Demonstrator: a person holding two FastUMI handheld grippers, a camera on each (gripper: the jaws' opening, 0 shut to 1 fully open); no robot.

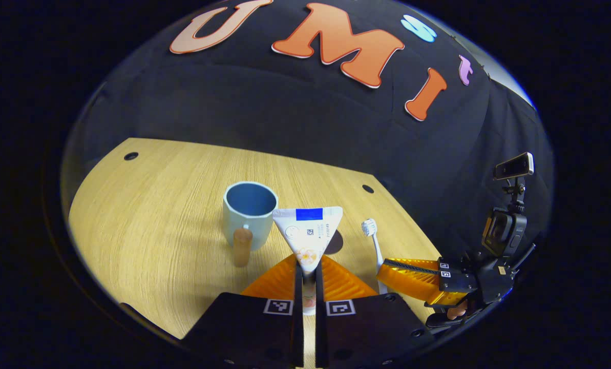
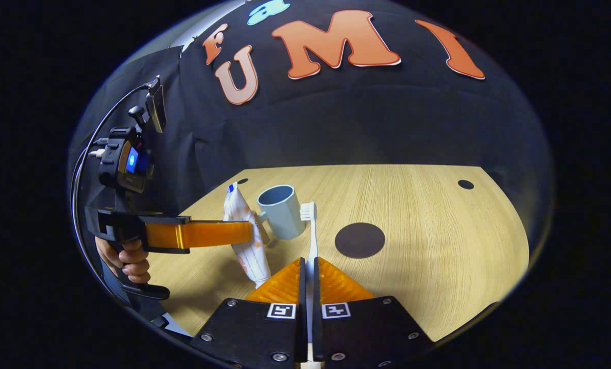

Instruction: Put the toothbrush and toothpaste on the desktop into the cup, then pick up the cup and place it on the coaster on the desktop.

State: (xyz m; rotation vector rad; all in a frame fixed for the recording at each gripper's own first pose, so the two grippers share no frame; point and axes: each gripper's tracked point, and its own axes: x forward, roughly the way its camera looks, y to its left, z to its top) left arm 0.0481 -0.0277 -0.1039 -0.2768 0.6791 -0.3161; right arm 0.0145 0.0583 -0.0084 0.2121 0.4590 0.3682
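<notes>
Left gripper view has the left gripper (image 1: pixel 309 287) clamped on the toothpaste (image 1: pixel 310 237), the right gripper (image 2: pixel 309 287) pinching the toothbrush (image 2: pixel 310 241); next, both lower into the cup (image 1: pixel 249 211) ahead.

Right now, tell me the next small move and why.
Probably carry the toothpaste over the cup and lower it in. The left gripper already clamps the tube upright beside the empty cup, and the right gripper grips the toothbrush, so both are lifted and ready.
</notes>
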